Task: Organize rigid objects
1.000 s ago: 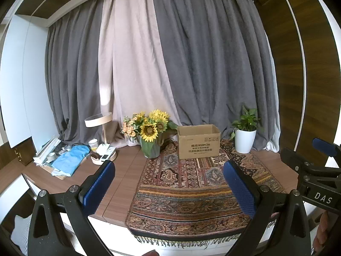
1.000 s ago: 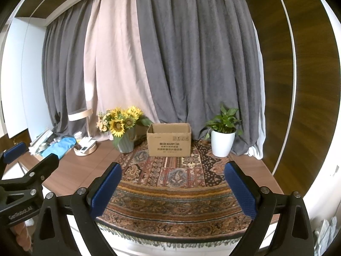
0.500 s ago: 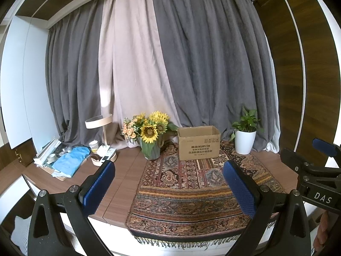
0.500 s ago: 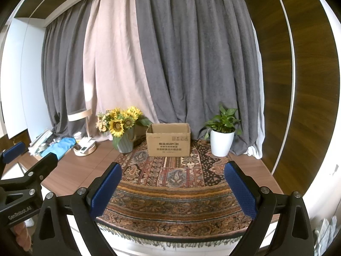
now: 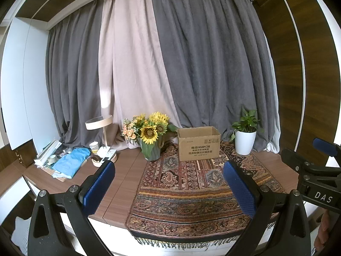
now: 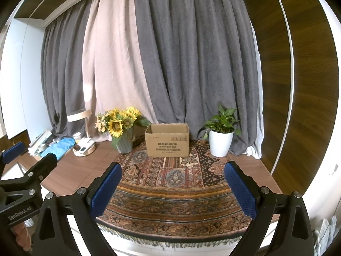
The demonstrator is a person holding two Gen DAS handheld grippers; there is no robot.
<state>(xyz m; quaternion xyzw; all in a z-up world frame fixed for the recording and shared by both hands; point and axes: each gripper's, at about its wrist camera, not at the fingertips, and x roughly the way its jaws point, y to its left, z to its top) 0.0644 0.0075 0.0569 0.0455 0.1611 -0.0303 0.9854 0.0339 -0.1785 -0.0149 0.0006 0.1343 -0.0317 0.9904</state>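
Lying at far left of the desk [image 5: 125,183]: loose clutter [image 5: 64,155] beside the lamp [image 5: 100,125]; standing mid-runner [image 5: 191,183], well apart from it: open cardboard box [image 5: 199,144] (likely destination). Hovering short of the desk edge, jaws wide apart and holding nothing: left gripper [image 5: 170,188] and right gripper [image 6: 172,188]. Advising: reaching left first, clearing the sunflower vase [image 5: 150,149], gripping one rigid item squarely.

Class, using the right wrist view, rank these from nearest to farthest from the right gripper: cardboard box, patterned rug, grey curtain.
1. Patterned rug, directly beneath the right gripper.
2. Cardboard box, at the rug's far end.
3. Grey curtain, behind the box.
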